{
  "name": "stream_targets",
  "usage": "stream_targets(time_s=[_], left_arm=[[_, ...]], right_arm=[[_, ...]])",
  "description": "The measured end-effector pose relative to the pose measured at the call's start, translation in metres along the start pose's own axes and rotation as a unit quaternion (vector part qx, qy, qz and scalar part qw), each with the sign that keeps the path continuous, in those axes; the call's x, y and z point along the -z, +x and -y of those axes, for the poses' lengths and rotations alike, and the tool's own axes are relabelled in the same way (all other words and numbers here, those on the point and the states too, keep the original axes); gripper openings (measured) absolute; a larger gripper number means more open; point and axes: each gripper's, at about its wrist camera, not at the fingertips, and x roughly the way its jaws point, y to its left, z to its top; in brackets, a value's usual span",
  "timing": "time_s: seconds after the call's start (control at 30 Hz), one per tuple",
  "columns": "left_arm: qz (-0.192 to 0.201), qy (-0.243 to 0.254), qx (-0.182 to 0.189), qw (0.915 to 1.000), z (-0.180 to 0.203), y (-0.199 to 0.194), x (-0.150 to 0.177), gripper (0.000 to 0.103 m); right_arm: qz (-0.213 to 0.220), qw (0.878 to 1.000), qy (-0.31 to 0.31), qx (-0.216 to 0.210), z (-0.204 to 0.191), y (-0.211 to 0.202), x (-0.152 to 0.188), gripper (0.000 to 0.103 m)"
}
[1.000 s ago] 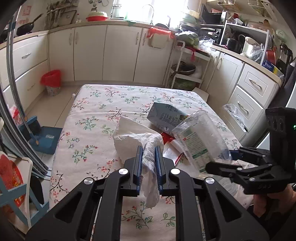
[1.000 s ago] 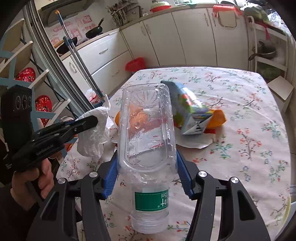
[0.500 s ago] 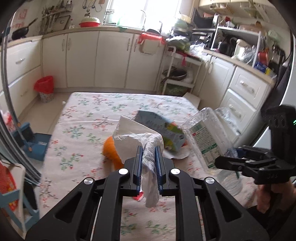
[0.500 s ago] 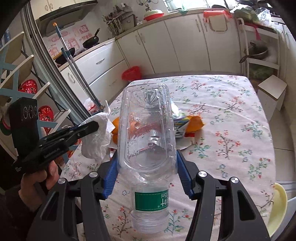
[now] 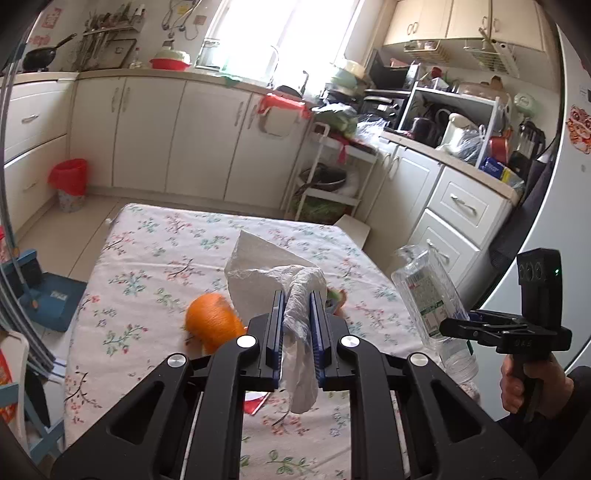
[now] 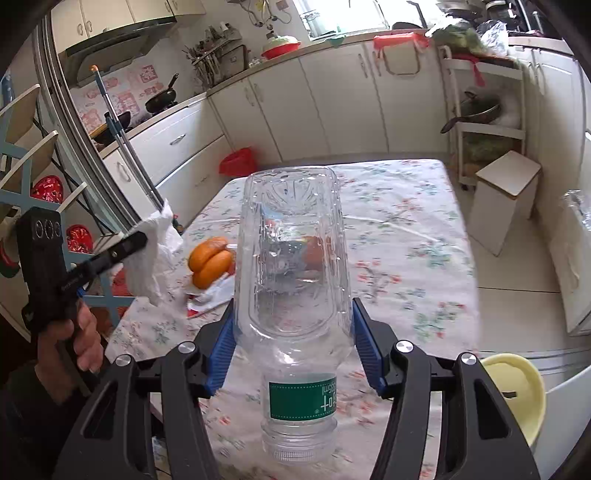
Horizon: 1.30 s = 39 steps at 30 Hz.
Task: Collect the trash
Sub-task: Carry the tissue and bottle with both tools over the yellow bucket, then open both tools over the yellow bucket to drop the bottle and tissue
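Two claws clamped, left claw (image 5: 297, 325) on tissue (image 5: 269, 273), right claw (image 6: 291, 354) on bottle (image 6: 293, 258), yellow bowl (image 6: 517, 391) right-view only

Room: kitchen, daylit.
Window (image 5: 280, 33): above the counter, bright and overexposed.
Cabinets (image 5: 207, 136): cream base units along the back wall and the right side; upper cabinets (image 5: 458, 18) at top right.
Counter (image 5: 447, 158): crowded with appliances, bags and a white shelf unit.
Trolley (image 5: 332, 177): white wire rack holding a dark pan, standing between the cabinet runs.
Floor (image 5: 55, 229): pale tile.
Bin (image 5: 70, 184): small, with a red liner, against the left cabinets.
Desk (image 5: 155, 258): covered in a floral cloth.
Stool (image 6: 506, 195): white box stool beside the desk.
Range hood (image 6: 118, 44): over a dark wok.
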Motion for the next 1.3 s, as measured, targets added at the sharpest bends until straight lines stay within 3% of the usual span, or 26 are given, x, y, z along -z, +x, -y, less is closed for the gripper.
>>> stream_targets(time_s=[0.23, 0.7, 1.0, 1.3], left_arm=[[0.000, 0.021, 0.041, 0.9989, 0.033, 0.015, -0.003, 0.012], [-0.039, 0.072, 0.134, 0.9876, 0.158, 0.079, 0.019, 0.012], [-0.085, 0.050, 0.191, 0.9766, 0.243, 0.121, 0.054, 0.012], [-0.110, -0.002, 0.214, 0.9707, 0.291, 0.156, 0.082, 0.012]], right_arm=[[0.015, 0.999, 0.035, 0.032, 0.042, -0.026, 0.007, 0.057], [0.041, 0.988, 0.113, 0.097, 0.117, -0.080, 0.030, 0.057], [0.025, 0.975, 0.182, 0.122, 0.165, -0.086, 0.053, 0.057], [0.016, 0.963, 0.246, 0.111, 0.199, -0.071, 0.067, 0.057]])
